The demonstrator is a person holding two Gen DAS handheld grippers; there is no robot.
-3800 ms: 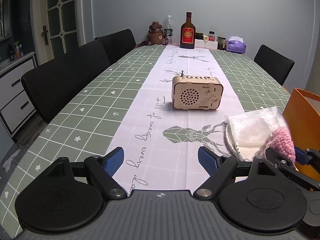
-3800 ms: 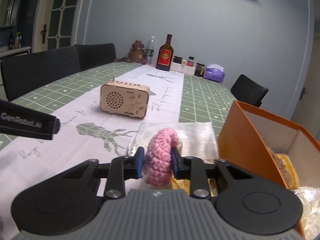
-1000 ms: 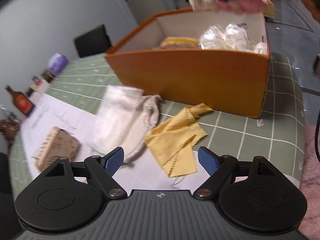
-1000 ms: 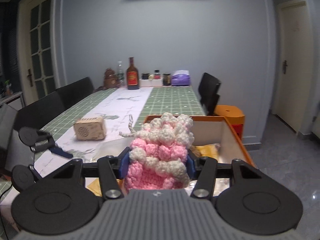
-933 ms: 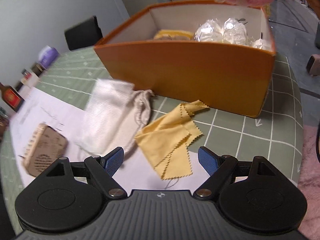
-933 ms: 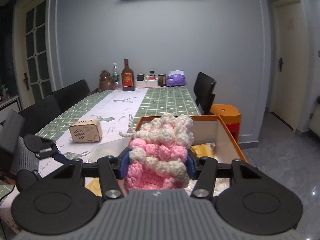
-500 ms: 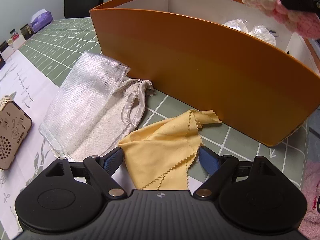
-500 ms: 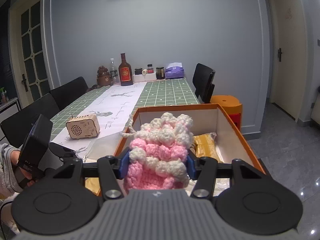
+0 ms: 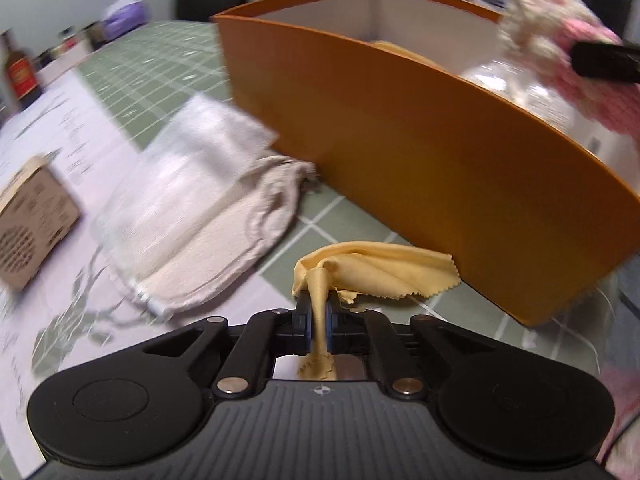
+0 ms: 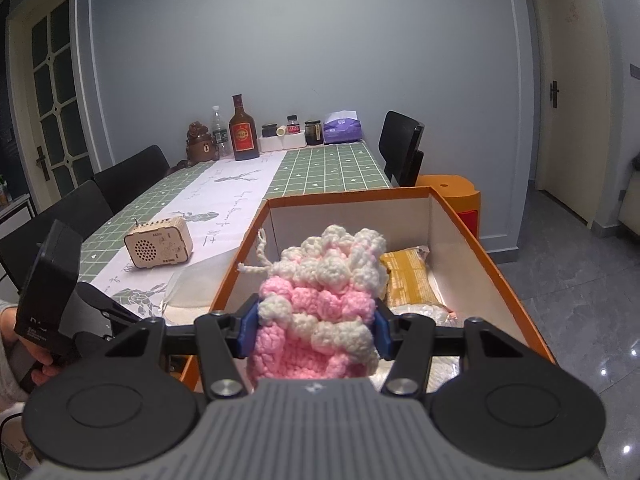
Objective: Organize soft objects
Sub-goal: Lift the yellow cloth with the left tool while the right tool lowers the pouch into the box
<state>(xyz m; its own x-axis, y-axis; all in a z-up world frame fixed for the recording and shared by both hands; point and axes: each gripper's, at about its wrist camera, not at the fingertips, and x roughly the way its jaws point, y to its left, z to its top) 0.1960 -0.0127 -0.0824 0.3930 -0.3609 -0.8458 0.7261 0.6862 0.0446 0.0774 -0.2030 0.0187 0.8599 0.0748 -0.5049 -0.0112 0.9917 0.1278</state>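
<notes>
My left gripper [image 9: 319, 314] is shut on a bunched fold of the yellow cloth [image 9: 376, 266], which lies on the table right against the near wall of the orange box [image 9: 420, 152]. A pink and white crocheted pouch [image 10: 320, 308] is clamped in my right gripper [image 10: 316, 334], held above the open orange box [image 10: 496, 276]. The same pouch [image 9: 576, 52] shows blurred at the top right of the left wrist view. Inside the box lie a yellow packet [image 10: 408, 280] and clear-wrapped items [image 9: 532, 96].
A white mesh bag [image 9: 188, 168] over a beige drawstring pouch [image 9: 236, 248] lies left of the box. A wooden radio [image 10: 159, 242] stands on the runner. Bottles, jars and a tissue pack [image 10: 342, 126] sit at the far end. Black chairs line the table.
My left gripper went from open above the yellow cloth to shut on a pinched fold of it, dropping closer to the table. The right gripper kept its hold on the crocheted pouch over the box.
</notes>
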